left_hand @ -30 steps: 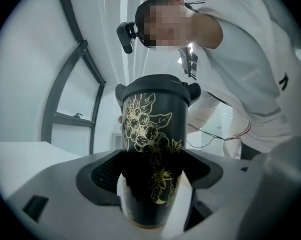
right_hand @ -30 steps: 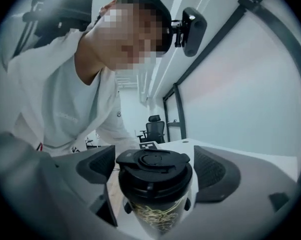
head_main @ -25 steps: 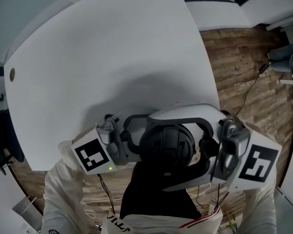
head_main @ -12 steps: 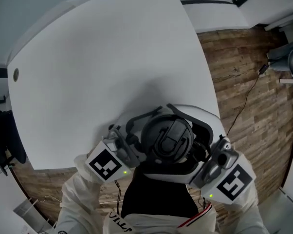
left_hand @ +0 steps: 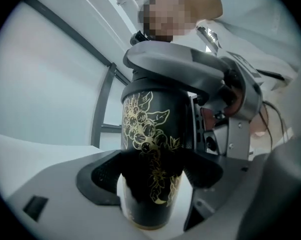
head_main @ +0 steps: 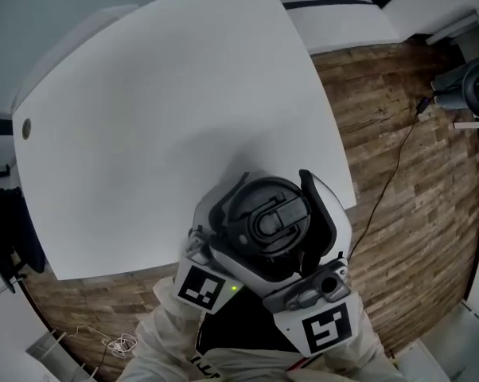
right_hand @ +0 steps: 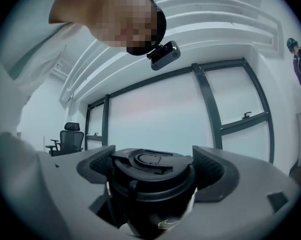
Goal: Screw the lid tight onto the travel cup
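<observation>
**Cup pinched low, lid pinched at the rim**

Left gripper view: my left gripper (left_hand: 151, 178) has its fingers (left_hand: 98, 176) pressed on the lower wall of the cup (left_hand: 150, 129), which stands upright between the dark pads. The wall is black and glossy with a gold print. I judge it stiff but slick, so a low, firm hold is what keeps it from turning with the lid.

Right gripper view: my right gripper (right_hand: 153, 170) is clamped on the lid (right_hand: 150, 159), one pad at each side of its rim. The lid looks like hard plastic with a raised flap on top. The rim is the place to grip it, since the flap might give.

Head view: both grippers meet at the cup close to my body, over the near corner of the tabletop (head_main: 144, 118). I cannot tell whether the cup rests on it. The tabletop ahead is bare, and past its edge lies the floor (head_main: 399, 173), so I would shift forward, not outward.
</observation>
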The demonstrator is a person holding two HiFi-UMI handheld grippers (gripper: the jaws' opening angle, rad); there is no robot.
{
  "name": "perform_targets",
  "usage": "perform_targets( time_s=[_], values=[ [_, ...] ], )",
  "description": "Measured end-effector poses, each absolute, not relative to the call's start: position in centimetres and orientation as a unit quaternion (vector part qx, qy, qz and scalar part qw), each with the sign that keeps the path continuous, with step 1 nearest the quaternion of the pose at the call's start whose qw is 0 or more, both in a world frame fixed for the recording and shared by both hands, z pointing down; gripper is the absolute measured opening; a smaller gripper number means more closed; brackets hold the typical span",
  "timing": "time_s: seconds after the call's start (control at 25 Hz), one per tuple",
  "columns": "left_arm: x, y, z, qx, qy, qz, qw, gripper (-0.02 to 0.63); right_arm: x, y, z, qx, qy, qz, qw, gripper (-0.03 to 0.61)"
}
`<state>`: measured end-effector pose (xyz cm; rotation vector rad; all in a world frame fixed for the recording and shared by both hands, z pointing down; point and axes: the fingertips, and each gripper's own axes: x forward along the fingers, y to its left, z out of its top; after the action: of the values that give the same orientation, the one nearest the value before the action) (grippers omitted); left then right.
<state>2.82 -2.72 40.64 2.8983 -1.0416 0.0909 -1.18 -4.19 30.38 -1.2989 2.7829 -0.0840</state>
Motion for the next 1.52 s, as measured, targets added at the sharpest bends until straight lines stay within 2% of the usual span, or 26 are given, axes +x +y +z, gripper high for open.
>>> perform_targets(
  time_s=[0.28,0.6,0.76,0.96,1.52],
  values=[
    [3.1,-2.0,40.4,0.972,-0.232,0.033,0.023,0.385,-0.5,-2.6,29.6,-0.289,0.953,-0.064,0.062,0.460],
    [2.5,-1.0,40.8,0.998,-0.035,0.047,0.035,0.385,-2.1,-0.8,30.5,0.017,0.997,-0.061,-0.034,0.460],
    [2.2,-0.5,40.6,0.998,0.013,0.048,0.042,0.387,-3.8,0.0,31.0,0.097,0.993,-0.045,-0.058,0.460],
    [2.4,-0.3,40.6,0.998,0.018,0.044,0.046,0.390,-4.0,0.4,31.0,0.097,0.994,-0.024,-0.050,0.459],
    [2.5,-0.7,40.8,0.993,-0.096,0.036,0.052,0.388,-3.3,-1.4,30.2,-0.124,0.992,-0.026,0.019,0.460]
  ],
)
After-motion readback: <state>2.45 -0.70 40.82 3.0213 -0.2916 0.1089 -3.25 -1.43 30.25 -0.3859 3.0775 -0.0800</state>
